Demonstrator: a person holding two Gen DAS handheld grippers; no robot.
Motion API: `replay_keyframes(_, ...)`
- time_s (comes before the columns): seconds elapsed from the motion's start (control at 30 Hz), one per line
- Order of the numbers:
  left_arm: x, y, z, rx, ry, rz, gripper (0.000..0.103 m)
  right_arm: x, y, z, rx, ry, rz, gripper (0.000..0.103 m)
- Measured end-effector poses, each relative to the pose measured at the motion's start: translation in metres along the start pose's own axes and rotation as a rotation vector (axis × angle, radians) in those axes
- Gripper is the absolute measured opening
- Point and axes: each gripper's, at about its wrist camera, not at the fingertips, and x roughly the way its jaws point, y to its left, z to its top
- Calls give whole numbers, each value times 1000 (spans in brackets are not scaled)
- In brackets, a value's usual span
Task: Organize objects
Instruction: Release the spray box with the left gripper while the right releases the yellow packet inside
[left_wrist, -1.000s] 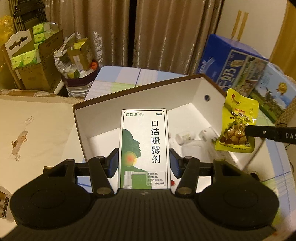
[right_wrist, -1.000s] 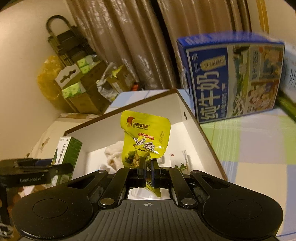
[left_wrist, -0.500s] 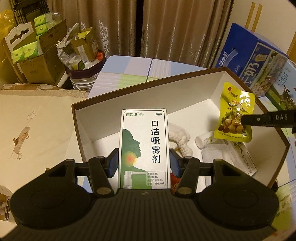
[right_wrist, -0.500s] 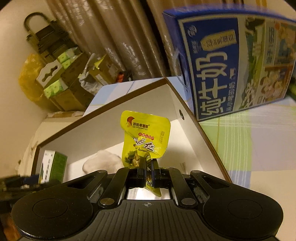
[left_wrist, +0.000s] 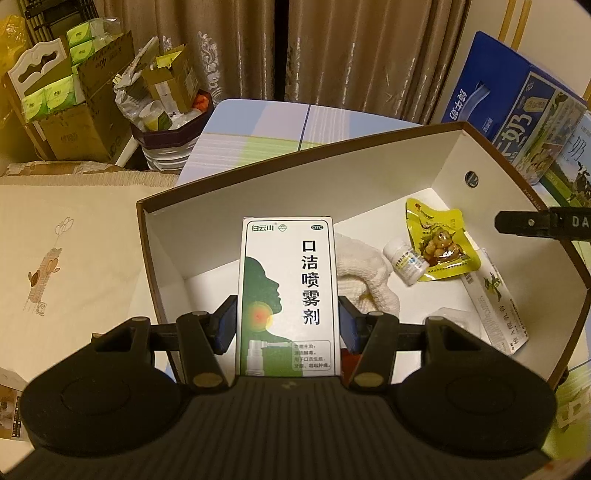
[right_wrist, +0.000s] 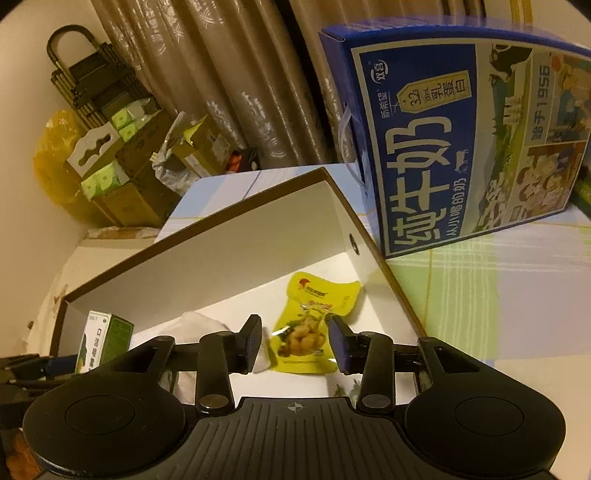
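Spray carton (left_wrist: 288, 295), upright between the narrow fingers of the left gripper (left_wrist: 288, 321), hangs over the near end of the open box (left_wrist: 258, 206). Lower it into bare floor left of the white cloth (left_wrist: 365, 273), then release. Right gripper (right_wrist: 295, 345), fingers wide, hovers above the snack pouch (right_wrist: 314, 321) lying inside.

White folded cloth (left_wrist: 369, 273): partly hidden behind the green-and-white spray carton (left_wrist: 288, 295).
Right tongs (left_wrist: 543, 225): cut off by the left view's edge.
Yellow snack pouch (right_wrist: 314, 328): blurred in right view.
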Motion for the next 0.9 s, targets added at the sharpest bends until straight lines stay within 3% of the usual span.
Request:
replay_keyframes(0.2, 4, -2, 4, 10, -2, 15, 51, -5, 1, -7, -19, 4, -12, 38)
replay_keyframes(0.37, 4, 1, 6, 5, -13, 35, 64, -12, 5, -10, -41, 0, -14, 40)
replay_keyframes(0.53, -5, 2, 5, 5, -26, 30, 73, -23, 12, -14, -90, -16, -22, 51)
replay_keyframes(0.9, -35, -6, -6, 1, -39, -4, 84, -43, 19, -28, -127, -14, -1, 57)
